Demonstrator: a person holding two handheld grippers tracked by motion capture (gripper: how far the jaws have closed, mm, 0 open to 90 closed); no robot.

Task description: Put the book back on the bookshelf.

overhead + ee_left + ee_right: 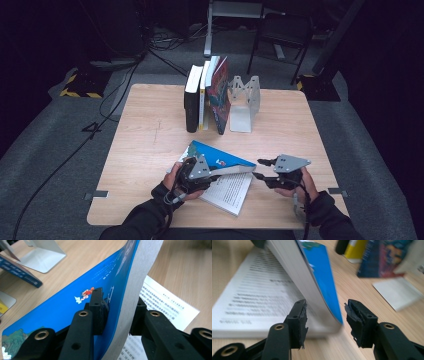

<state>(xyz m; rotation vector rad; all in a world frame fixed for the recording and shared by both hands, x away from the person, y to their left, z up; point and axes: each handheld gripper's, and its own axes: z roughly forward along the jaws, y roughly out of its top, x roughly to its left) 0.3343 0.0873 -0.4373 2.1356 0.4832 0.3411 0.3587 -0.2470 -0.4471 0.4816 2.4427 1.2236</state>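
Observation:
An open book with a blue cover [220, 156] lies near the table's front edge, its printed pages [231, 192] flat on the wood. The cover and a thick block of pages are lifted at a slant. My left gripper [214, 175] is shut on that lifted block; in the left gripper view one pad presses the blue cover [75, 290] and the other the underside, with the gripper [117, 312] astride the page edges. My right gripper [260, 169] is open at the book's right corner. In the right gripper view its jaws [325, 312] straddle the lifted blue cover [319, 272] with gaps on both sides.
Several books [207, 95] stand upright at the table's far middle, leaning against a grey metal bookend [244, 102]. Bare wooden tabletop [145, 140] spreads to the left and right. A chair [282, 30] and cables lie on the floor beyond the table.

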